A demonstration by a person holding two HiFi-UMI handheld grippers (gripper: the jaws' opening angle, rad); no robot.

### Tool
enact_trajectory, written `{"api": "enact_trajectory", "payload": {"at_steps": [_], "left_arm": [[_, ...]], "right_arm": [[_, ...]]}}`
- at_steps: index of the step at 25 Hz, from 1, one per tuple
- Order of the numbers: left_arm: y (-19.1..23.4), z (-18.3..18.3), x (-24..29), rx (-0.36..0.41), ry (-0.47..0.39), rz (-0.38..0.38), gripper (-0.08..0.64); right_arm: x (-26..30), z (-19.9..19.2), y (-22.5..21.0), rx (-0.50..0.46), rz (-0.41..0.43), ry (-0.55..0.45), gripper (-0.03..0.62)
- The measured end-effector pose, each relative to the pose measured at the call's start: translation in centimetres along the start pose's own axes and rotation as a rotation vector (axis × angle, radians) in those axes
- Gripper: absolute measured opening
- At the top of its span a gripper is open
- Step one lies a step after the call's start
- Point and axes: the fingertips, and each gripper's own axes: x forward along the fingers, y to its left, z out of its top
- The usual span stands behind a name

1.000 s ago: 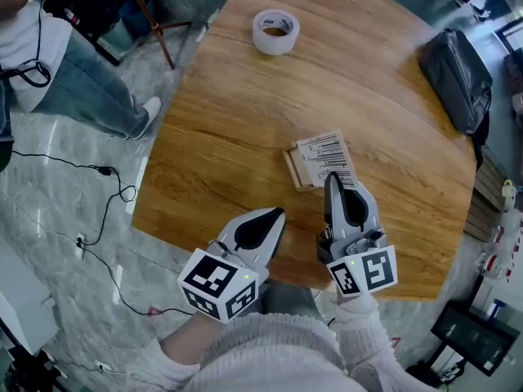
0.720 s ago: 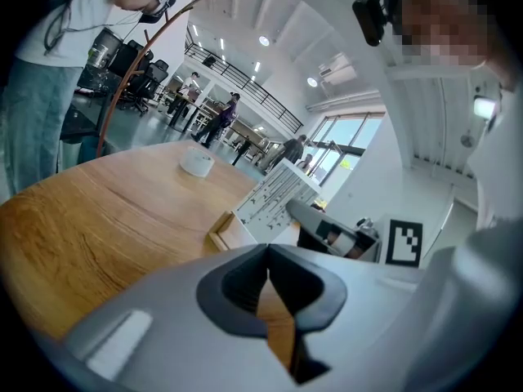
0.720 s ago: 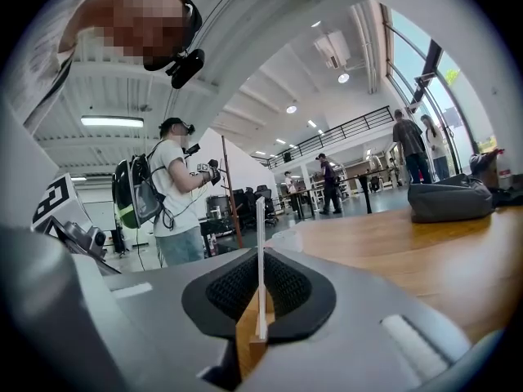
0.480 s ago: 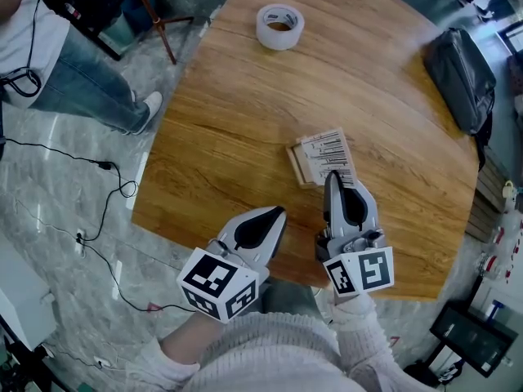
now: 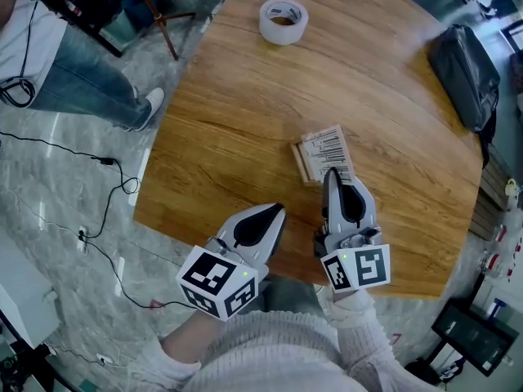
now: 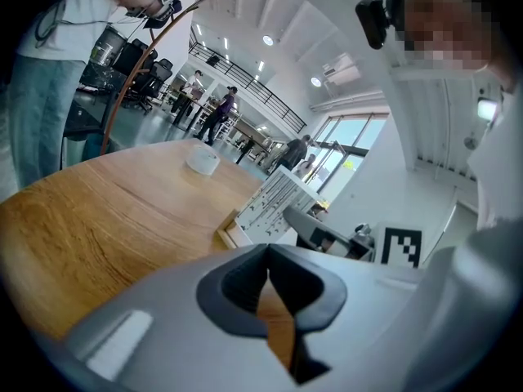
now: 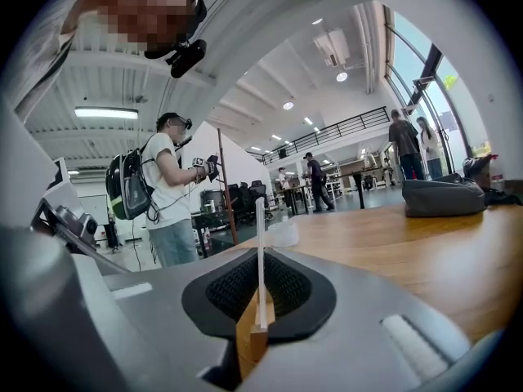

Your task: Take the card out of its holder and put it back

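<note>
A white card [image 5: 327, 148] printed with bar codes stands in a small wooden holder [image 5: 299, 163] in the middle of the round wooden table [image 5: 245, 113]. My right gripper [image 5: 331, 175] is at the card's near edge. In the right gripper view the card [image 7: 260, 243] runs edge-on between the pads, which are shut on it, with the holder [image 7: 249, 337] below. My left gripper [image 5: 278, 211] hovers at the table's front edge to the left, shut and empty. In the left gripper view the card [image 6: 274, 202] and holder [image 6: 228, 233] lie ahead to the right.
A roll of tape [image 5: 283, 20] lies at the table's far side. A dark bag [image 5: 456, 72] rests at the right edge. A person in jeans [image 5: 73, 80] stands left of the table, and cables [image 5: 106, 170] trail over the floor.
The head view has drifted slightly. Both grippers and the card keep their places.
</note>
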Motion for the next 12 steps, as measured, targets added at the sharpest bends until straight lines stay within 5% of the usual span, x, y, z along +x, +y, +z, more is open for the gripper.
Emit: {"api": "enact_trajectory", "payload": {"at_steps": [12], "left_arm": [[0.8, -0.1, 0.0, 0.0, 0.009, 0.011, 0.008]], "right_arm": [[0.8, -2.3, -0.2, 0.029, -0.023, 0.057, 0.008]]}}
